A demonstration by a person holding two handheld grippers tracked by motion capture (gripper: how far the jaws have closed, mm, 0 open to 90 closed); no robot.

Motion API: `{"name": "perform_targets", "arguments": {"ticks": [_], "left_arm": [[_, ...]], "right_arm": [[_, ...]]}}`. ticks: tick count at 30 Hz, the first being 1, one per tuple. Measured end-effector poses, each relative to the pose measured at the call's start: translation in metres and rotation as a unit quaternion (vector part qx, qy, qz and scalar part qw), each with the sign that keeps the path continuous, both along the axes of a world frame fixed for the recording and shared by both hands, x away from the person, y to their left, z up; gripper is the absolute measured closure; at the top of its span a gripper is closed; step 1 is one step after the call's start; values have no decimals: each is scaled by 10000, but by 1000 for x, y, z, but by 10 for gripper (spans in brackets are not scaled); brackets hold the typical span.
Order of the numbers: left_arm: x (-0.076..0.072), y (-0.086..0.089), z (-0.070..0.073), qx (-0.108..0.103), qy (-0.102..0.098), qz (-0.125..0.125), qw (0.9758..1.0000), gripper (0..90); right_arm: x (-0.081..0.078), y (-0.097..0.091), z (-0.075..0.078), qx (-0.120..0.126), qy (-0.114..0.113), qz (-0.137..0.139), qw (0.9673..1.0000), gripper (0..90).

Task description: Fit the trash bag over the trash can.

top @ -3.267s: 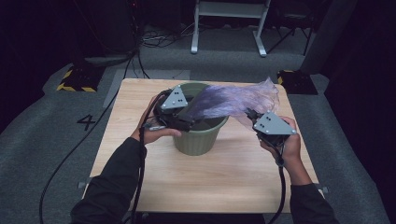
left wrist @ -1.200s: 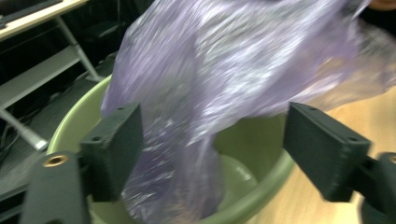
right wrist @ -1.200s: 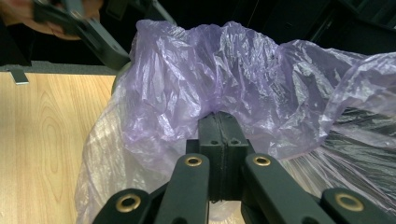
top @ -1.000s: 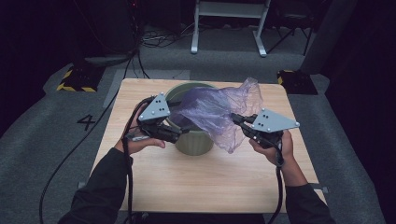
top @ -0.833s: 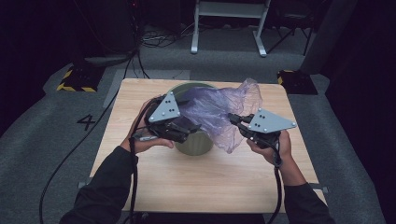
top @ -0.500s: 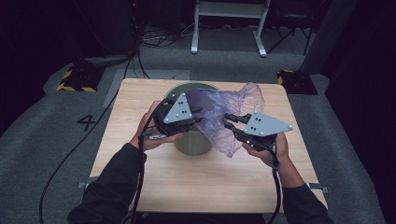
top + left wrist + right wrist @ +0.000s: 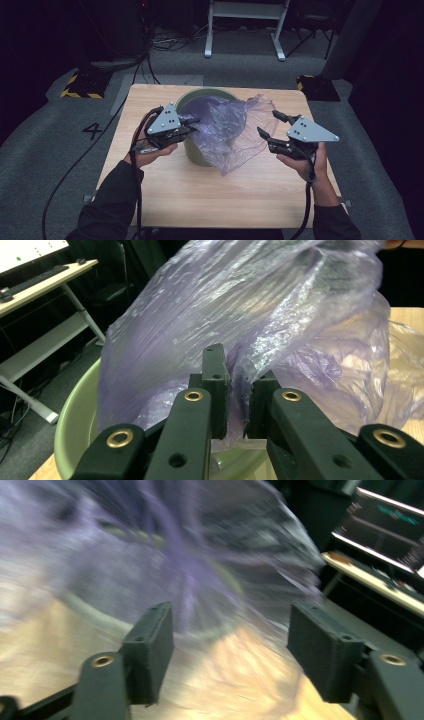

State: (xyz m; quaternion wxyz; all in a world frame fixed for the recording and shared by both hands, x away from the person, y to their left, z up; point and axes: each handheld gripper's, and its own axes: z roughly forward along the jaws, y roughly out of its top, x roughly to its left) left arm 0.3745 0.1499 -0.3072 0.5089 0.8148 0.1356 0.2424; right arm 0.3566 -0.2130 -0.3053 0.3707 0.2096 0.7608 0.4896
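Grey carpet and dark gear ring my pale wooden table. On it stands a green bin, purple bag draped over its rim. My left gripper, just closing, pinches bag film; my right gripper, jaws just parted, holds nothing beside the bag.

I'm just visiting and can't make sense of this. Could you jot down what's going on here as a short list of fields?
Work in hand: lining a bin with a plastic bag
Bin: green bin standing on the wooden table
Bag: thin purple bag, partly in the bin, partly draped over its right side
Left gripper: jaws have just been closing, now pinched on the bag's film at the bin's left rim
Right gripper: jaws have just been opening, now wide apart beside the bag, nothing between them
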Motion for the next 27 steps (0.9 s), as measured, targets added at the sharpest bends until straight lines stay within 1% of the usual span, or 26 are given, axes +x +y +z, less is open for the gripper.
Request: {"name": "perform_targets", "arguments": {"ticks": [1,3,4,7,8,10,12,13,14,15,16,17,18,19,20,22,23,25,27], "left_arm": [[0,2,-1,-37,12,-2,10000,826],[-1,5,-3,-83,25,14,10000,822],[-1,6,-4,-75,25,12,10000,822],[-2,8,-8,-100,27,15,9999,817],[-2,9,-9,-100,40,21,9999,817],[-2,10,-11,-119,63,14,9999,809],[-2,11,-13,-124,85,26,9999,792],[-2,11,-14,-105,91,10,9999,792],[-2,12,-14,-104,76,15,9999,788],[-2,12,-15,-114,83,20,9999,778],[-3,12,-16,-127,92,3,9999,766],[-3,13,-16,-138,71,-3,9999,745],[-3,14,-16,-164,62,37,9998,724],[-4,14,-16,-177,79,45,9998,698],[-4,15,-16,-185,75,28,9998,681],[-6,17,-17,-235,84,78,9997,599],[-6,18,-17,-262,105,111,9995,547],[-10,19,-17,-382,163,180,9990,423],[-17,21,-16,-508,121,256,9983,275]], "right_arm": [[4,-2,-4,89,102,-79,9999,316],[11,-6,-9,173,236,-166,9994,288],[16,-8,-12,238,330,-221,9989,270],[25,-12,-18,432,528,-276,9973,238],[28,-13,-20,516,588,-275,9966,229],[33,-16,-24,684,755,-177,9946,230],[38,-16,-28,757,875,-167,9931,245],[40,-16,-30,766,951,-75,9925,312],[41,-15,-31,758,985,4,9922,346],[42,-15,-33,745,989,23,9923,387],[43,-14,-34,705,1004,69,9924,487],[43,-13,-35,657,1009,175,9926,549],[44,-13,-36,643,988,205,9928,591],[43,-12,-36,627,985,260,9928,686],[43,-12,-36,618,952,291,9931,730],[41,-12,-36,622,882,349,9935,822],[41,-12,-35,620,854,367,9937,843],[39,-11,-34,583,797,369,9944,884],[37,-11,-33,541,785,334,9949,895]]}}
